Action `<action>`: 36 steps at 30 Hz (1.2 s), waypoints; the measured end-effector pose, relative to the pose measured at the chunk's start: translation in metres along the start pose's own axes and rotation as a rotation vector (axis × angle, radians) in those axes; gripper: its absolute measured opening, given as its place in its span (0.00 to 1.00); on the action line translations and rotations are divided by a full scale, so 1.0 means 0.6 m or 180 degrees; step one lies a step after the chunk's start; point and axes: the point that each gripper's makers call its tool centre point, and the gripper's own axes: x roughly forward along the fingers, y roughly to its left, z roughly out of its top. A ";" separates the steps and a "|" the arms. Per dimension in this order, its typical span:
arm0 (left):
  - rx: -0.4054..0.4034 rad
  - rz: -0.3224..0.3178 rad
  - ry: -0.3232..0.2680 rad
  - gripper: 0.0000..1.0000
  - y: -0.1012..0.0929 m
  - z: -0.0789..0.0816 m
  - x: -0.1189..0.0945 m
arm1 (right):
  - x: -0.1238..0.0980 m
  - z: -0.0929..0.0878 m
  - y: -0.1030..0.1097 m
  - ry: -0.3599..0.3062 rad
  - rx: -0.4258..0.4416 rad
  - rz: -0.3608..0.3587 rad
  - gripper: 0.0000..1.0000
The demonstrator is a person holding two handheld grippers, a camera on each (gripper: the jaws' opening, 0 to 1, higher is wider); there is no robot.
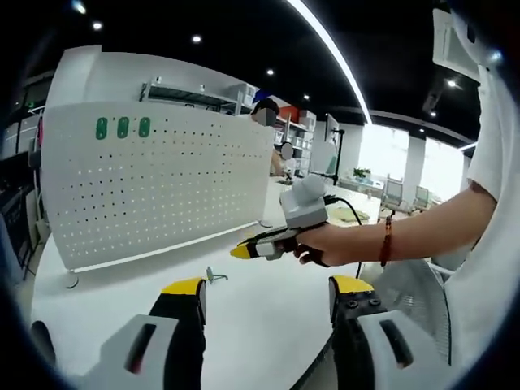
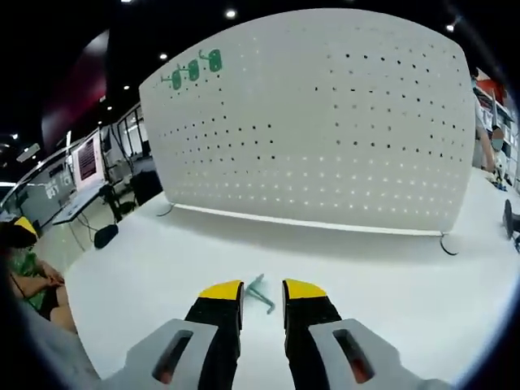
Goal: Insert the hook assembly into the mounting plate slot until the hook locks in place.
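Right gripper [image 2: 262, 294] narrowly parted, unloaded, hook [image 2: 261, 293] lying flat between its tips, long axis diagonal; left gripper [image 1: 266, 289] wide. Pegboard [image 2: 325, 122] upright beyond bare table [image 2: 374, 276].

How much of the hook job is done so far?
Three green hooks already sit near the top of the white pegboard. One more green hook lies on the table, just ahead of the right gripper, whose jaws stand slightly apart around it without gripping. The left gripper is open, holding nothing. Left: pick it up and lock it into the board.
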 end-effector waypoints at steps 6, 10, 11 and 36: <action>-0.0018 0.0061 0.0023 0.64 0.007 -0.002 0.005 | 0.016 -0.017 0.004 0.0104 -0.0030 0.0093 0.19; -0.0047 0.0110 0.0037 0.64 0.009 -0.004 0.006 | 0.026 -0.026 0.006 0.0177 -0.0093 0.0160 0.19; -0.0057 0.0117 0.0041 0.64 0.010 -0.005 0.006 | 0.030 -0.029 0.006 0.0197 -0.0087 0.0174 0.19; -0.0234 0.0436 0.0120 0.63 0.031 -0.034 -0.019 | 0.093 -0.078 0.005 0.0556 -0.0353 0.0379 0.18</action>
